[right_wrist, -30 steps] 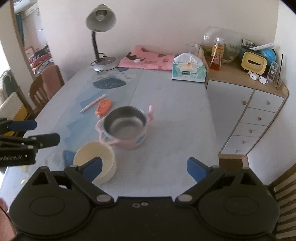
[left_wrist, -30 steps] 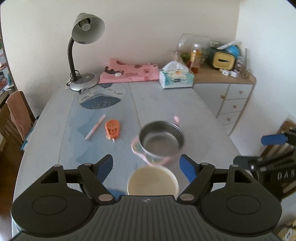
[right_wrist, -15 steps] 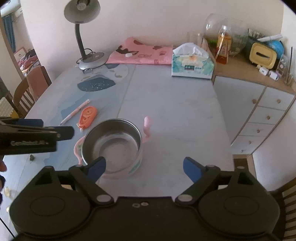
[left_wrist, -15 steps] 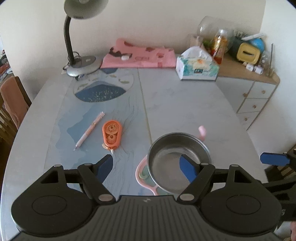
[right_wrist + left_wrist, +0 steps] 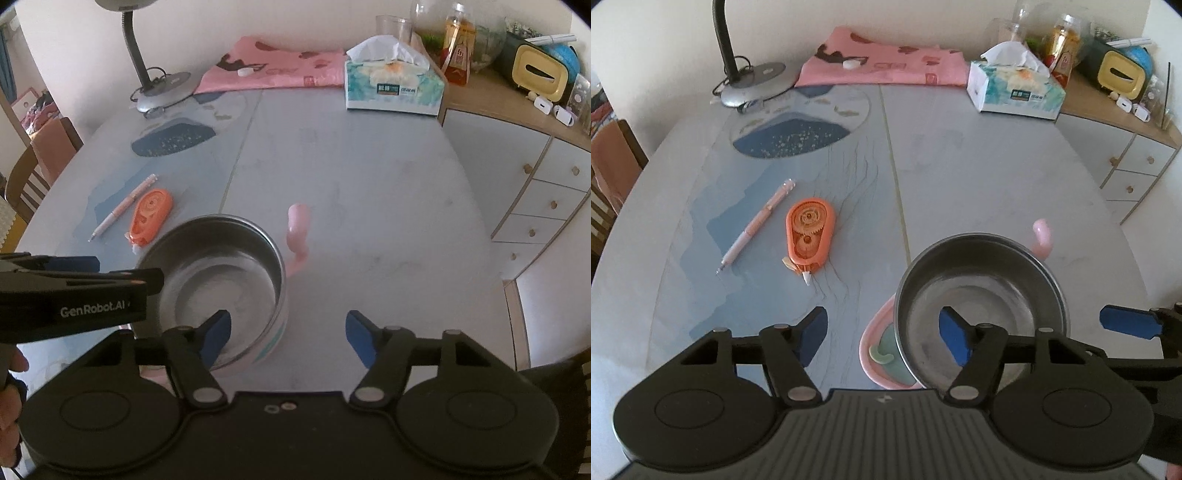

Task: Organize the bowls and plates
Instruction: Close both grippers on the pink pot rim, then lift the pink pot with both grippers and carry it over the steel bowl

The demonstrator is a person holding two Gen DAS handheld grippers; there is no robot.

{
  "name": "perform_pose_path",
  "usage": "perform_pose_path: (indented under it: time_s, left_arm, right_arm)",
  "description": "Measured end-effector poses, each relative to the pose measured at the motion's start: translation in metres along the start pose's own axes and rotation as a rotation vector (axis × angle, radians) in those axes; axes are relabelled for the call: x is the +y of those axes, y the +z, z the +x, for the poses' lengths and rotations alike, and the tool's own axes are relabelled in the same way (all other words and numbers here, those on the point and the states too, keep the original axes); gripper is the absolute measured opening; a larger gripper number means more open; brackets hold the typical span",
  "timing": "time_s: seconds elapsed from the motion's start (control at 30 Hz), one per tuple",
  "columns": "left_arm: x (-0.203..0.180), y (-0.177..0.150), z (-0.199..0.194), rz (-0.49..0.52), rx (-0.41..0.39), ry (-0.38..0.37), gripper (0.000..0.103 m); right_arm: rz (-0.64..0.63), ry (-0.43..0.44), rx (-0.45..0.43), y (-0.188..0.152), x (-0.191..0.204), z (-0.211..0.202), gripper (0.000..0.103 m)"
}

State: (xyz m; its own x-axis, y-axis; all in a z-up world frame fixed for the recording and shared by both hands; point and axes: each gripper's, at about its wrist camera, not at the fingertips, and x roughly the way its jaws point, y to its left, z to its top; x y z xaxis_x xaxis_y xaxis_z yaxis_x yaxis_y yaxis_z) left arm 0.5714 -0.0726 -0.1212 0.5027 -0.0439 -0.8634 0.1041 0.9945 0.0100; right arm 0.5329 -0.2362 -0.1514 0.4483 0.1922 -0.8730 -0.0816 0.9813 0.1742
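Left hand-held gripper (image 5: pixel 882 334) is sitting at the bottom of its own frame with jaws that have just been closing. One finger is outside the steel bowl (image 5: pixel 980 306) on the left and the other is inside it, so the near wall and pink handle are between them, but I can't see the pads pressing yet, so it's reading as open to me. Right hand-held gripper (image 5: pixel 287 334) is doing the mirror thing: jaws have just been closing too, left finger hanging inside the bowl, right finger outside over bare bench (image 5: pixel 369 177), straddling the right wall without clearly clamping it.

That bowl is sitting in the lower middle of both views, steel inside, pink outer shell with a pink handle (image 5: pixel 298 230) sticking up on its far right side. Just to the upper left of it an orange correction tape (image 5: pixel 809 232) and a pink pen (image 5: pixel 757 225) are lying side by side. At the top of the frame a tissue box (image 5: pixel 1015 92), a pink cloth (image 5: pixel 882 66) and a lamp base (image 5: pixel 757 83) are lining the far edge.
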Motion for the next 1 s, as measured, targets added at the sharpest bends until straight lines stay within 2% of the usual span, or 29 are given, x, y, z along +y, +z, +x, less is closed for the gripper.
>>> perform_pose_path:
  time_s: [0.23, 0.43, 0.57, 0.7, 1.0]
  left_arm:
    - [0.000, -0.002, 0.014, -0.022, 0.049, 0.004, 0.038]
    - [0.002, -0.004, 0.017, -0.041, 0.060, 0.007, 0.027]
    - [0.001, -0.004, 0.015, -0.058, 0.070, -0.002, 0.026]
    - [-0.002, -0.007, 0.010, -0.069, 0.057, 0.018, 0.026]
    - [-0.012, -0.010, -0.019, -0.063, 0.034, 0.013, 0.026]
  right_arm:
    - [-0.008, -0.011, 0.017, 0.002, 0.001, 0.013, 0.056]
    - [-0.006, -0.013, 0.026, 0.005, 0.003, 0.018, 0.037]
    - [-0.009, 0.003, 0.020, 0.005, 0.008, 0.016, 0.015]
    - [-0.033, -0.030, 0.005, 0.004, 0.013, 0.013, 0.012]
    - [-0.017, -0.026, -0.028, -0.002, 0.006, -0.016, 0.011]
